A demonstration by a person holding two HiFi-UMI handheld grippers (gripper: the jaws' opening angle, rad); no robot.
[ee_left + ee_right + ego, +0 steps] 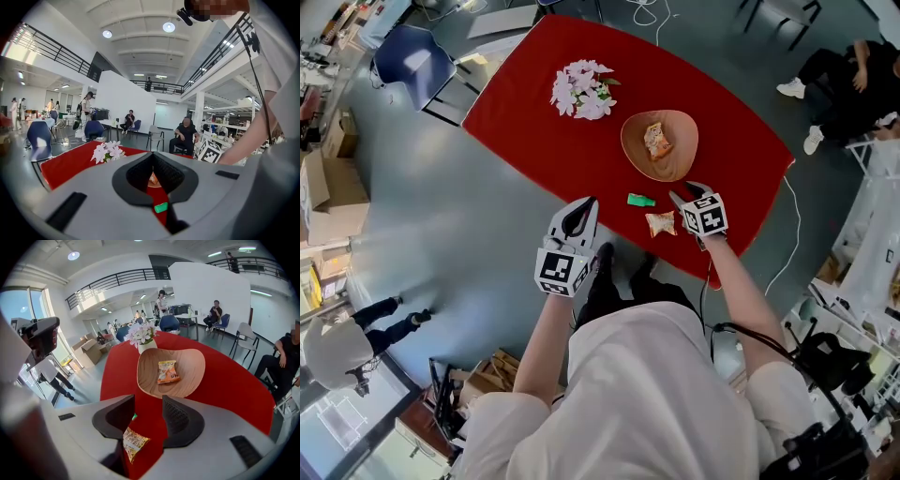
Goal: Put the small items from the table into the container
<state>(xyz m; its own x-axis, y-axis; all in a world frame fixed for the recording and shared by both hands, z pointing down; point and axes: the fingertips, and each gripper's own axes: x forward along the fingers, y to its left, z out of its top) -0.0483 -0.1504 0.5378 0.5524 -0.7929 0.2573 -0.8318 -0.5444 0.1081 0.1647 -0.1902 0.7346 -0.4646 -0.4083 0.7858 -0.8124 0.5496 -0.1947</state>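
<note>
Head view, items on the red table:

- Wooden bowl, toward the far edge. One orange snack packet lay inside it.
- Second snack packet, loose on the tabletop near the close edge, at 6 o'clock of the bowl and apart from it.
- Small green object, on the table at 11 o'clock of the loose packet, between that packet and the bowl.
- Bunch of pale pink flowers, at 10 o'clock of the bowl.

Grippers:

- Right gripper, just beside the loose packet, at its 1 o'clock. In the right gripper view the jaws stood apart over the table; the packet showed low between them, against the left-hand jaw, and neither pad pressed on it.
- Left gripper, at the table's near edge, at 9 o'clock of the green object. Its jaw tips met, and nothing was held.
</note>
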